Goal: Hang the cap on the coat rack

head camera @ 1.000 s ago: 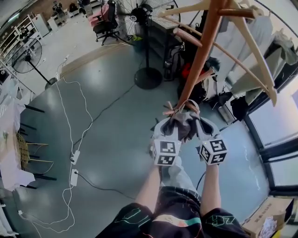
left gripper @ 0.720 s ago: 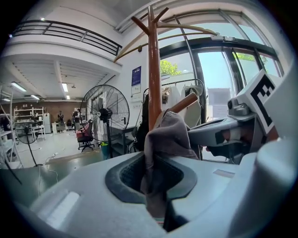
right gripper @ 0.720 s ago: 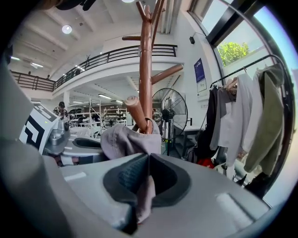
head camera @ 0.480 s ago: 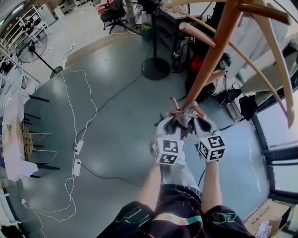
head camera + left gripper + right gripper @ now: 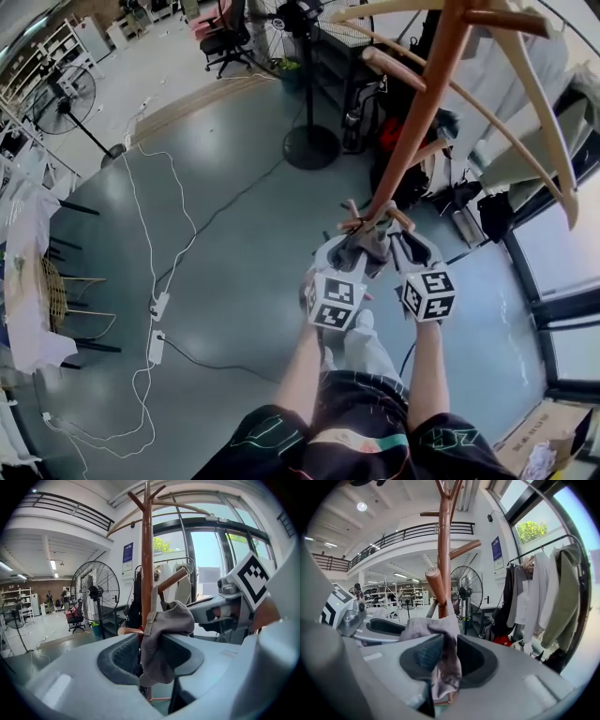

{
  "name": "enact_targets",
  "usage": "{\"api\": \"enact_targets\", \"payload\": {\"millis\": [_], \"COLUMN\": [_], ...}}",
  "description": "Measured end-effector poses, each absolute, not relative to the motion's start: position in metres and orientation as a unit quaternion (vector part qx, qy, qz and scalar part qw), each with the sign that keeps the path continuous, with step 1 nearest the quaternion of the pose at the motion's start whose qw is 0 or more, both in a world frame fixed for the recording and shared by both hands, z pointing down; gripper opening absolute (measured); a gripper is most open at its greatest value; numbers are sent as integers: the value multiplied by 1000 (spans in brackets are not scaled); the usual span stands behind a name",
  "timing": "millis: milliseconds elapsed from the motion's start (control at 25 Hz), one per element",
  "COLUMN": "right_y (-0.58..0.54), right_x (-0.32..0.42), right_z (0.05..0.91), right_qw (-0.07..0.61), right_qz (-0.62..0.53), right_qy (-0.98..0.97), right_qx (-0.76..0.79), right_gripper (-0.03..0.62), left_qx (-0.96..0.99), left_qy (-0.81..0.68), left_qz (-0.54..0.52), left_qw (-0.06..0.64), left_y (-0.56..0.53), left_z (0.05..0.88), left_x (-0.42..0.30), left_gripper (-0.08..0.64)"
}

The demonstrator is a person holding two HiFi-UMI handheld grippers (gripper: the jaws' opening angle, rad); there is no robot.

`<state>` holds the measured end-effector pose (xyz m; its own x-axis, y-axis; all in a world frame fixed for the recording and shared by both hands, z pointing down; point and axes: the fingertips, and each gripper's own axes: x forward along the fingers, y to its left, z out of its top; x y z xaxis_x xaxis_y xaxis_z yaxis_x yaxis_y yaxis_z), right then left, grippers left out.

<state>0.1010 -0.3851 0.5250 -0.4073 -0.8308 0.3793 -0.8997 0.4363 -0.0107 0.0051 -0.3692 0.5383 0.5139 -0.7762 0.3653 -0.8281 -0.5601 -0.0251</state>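
A grey cap hangs limp at the short lower pegs of the brown wooden coat rack. My left gripper has just been opening its jaws; the cap's cloth hangs loosely between them, with a gap at the left pad. In the right gripper view the cap drapes between the wide jaws of my right gripper, below a peg, with a dark gap at the right pad. Both grippers sit side by side at the rack pole.
A tall standing fan stands behind the rack. Clothes hang on a rail by the window. Cables and power strips trail over the grey floor at the left. A cardboard box sits at the bottom right.
Both grippers have sunk slightly at the lower pegs with the cap. The left jaws have spread apart, and the cap now hangs slack between them.
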Motion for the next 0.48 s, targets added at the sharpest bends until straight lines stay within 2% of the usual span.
{"api": "enact_targets", "payload": {"millis": [120, 240, 480], "right_y": [-382, -376, -369], "right_x": [114, 121, 125], "right_z": [513, 491, 454], "right_qw": [148, 118, 84], "right_qz": [100, 86, 61], "right_qy": [-823, -818, -815], "right_qx": [539, 557, 570], "right_gripper": [98, 8, 5], "left_qx": [874, 876, 889], "left_qy": [-453, -450, -399], "left_qz": [166, 166, 224], "left_qw": [61, 40, -11], "left_y": [-367, -362, -350], "left_z": [525, 512, 493], "left_x": [8, 8, 9], "left_gripper": [166, 141, 92]}}
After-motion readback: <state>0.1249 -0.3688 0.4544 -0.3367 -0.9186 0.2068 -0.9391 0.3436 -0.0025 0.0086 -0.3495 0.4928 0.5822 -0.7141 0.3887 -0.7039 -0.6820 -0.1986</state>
